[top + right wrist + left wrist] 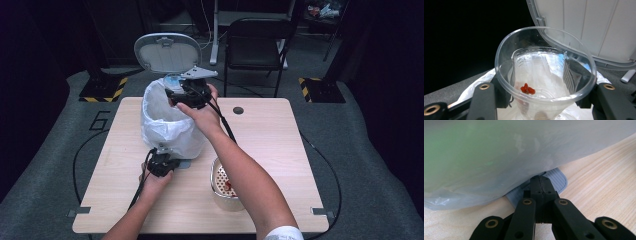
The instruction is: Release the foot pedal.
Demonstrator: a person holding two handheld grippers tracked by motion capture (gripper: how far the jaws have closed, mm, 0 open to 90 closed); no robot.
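- I am pressing my left hand-held gripper (pixel 540 185), jaws fully closed with nothing between them, down on the grey ribbed plastic foot pedal (pixel 557 178) of the small pedal bin (pixel 172 127), which is standing on the pale wooden worktop (pixel 280 145).
- The bin's grey oval lid (pixel 167 51) is standing upright and open; the white plastic liner bag (pixel 170 130) is draping over the bin's rim and down its sides.
- My right hand-held gripper (pixel 544 100) is holding a clear disposable plastic cup (pixel 544 75) by its sides above the open bin; the jaws sit partly open around it.
- Inside the cup, small red scraps (pixel 527 89) are lying at the bottom, so I am judging that the cup is not yet emptied or dropped.
- Near my right forearm, a white perforated round basket (pixel 222 187) with something red in it is sitting on the worktop.
- Progress, as judged: lid opened, cup carried over the bin. Left: letting the cup or its contents go into the liner, then easing off the pedal.
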